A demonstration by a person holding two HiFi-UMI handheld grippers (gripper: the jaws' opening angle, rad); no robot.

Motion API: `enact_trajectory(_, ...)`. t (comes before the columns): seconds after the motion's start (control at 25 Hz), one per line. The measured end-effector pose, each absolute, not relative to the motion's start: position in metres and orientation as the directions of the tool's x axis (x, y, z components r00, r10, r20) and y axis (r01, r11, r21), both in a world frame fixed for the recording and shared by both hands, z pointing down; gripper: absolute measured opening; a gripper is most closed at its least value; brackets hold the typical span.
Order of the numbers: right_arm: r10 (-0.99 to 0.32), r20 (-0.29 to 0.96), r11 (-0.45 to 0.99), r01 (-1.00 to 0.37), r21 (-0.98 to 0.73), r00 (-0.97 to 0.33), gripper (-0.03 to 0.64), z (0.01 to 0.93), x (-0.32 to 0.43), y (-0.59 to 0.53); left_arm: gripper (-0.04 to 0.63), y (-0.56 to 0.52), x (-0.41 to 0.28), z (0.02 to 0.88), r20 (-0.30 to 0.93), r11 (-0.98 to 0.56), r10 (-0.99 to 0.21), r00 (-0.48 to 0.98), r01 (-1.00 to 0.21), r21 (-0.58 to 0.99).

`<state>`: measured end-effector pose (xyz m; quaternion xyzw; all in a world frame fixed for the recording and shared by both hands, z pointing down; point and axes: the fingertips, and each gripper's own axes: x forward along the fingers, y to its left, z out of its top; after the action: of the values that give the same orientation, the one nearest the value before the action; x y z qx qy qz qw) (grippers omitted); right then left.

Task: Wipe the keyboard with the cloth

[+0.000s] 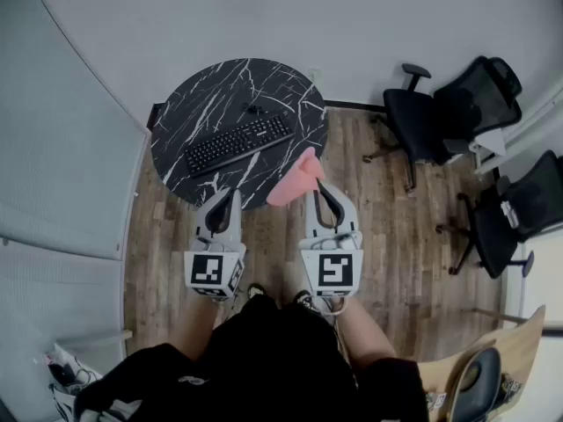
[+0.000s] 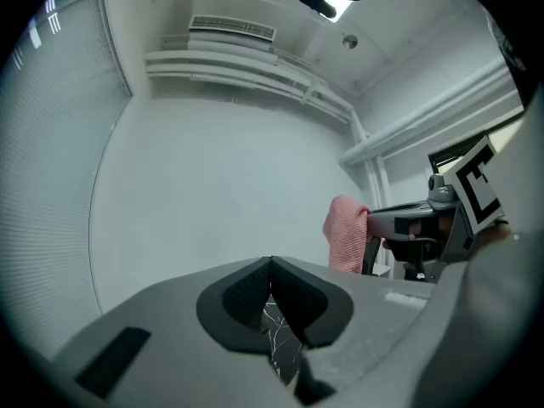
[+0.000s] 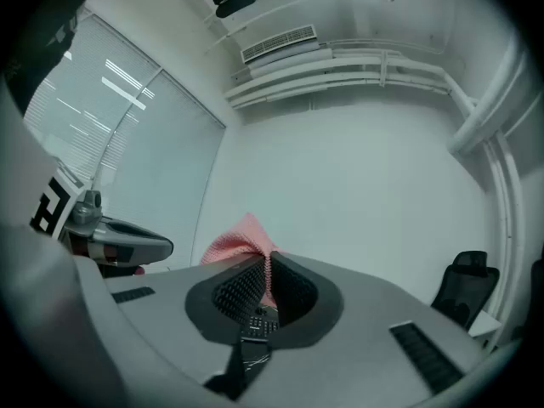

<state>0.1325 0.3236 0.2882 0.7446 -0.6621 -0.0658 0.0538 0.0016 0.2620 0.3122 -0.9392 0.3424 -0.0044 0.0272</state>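
The right hand-held gripper (image 1: 320,192), seen from the head view, is clenched on a pink cloth (image 1: 296,179). The cloth hangs at the near right edge of a round, black marbled tabletop (image 1: 189,112), short of the keyboard (image 1: 239,142). The left hand-held gripper (image 1: 230,196) sits beside it, tips at the near rim of the tabletop, carrying nothing. The keyboard lies at a slant across the middle of the tabletop, with a small dark item (image 1: 255,108) just beyond it that we cannot identify. We count one keyboard, one cloth, two hand-held grippers and at least two black office chairs (image 1: 422,117), well off to the right on the wood floor (image 1: 387,236).

In the left gripper view, the jaws are pressed together at their tips with nothing between them, and a sliver of marbled tabletop shows beneath. The cloth (image 2: 347,235) droops from the other tool at right.

In the right gripper view, the jaws are closed on a fold of cloth (image 3: 240,240), which bunches up over them. What look like keys show through the gap below.

We judge that wiping has not begun: the cloth is gripped and poised short of the keyboard. The next move calls for carrying it forward and left, lowering it onto the keys and dragging it along the rows with light pressure. The free left tool could steady the keyboard's near end.
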Motion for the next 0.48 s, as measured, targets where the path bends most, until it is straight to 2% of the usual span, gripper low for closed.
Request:
enact_trajectory(0.16, -0.994, -0.023, -0.111, -0.976, 0.188, 0.108, -0.001, 0.290, 0.116, 0.314, -0.002, 0.255, -0.013, 0.321, 0.011, -0.775, -0.632, 0.775, -0.631, -0.043)
enact_trajectory(0.48, -0.983, 0.069, -0.148, -0.962, 0.231, 0.168, -0.001, 0.322, 0.106, 0.311, -0.002, 0.235, -0.033, 0.353, 0.068, -0.818, -0.575, 0.815, -0.575, -0.021)
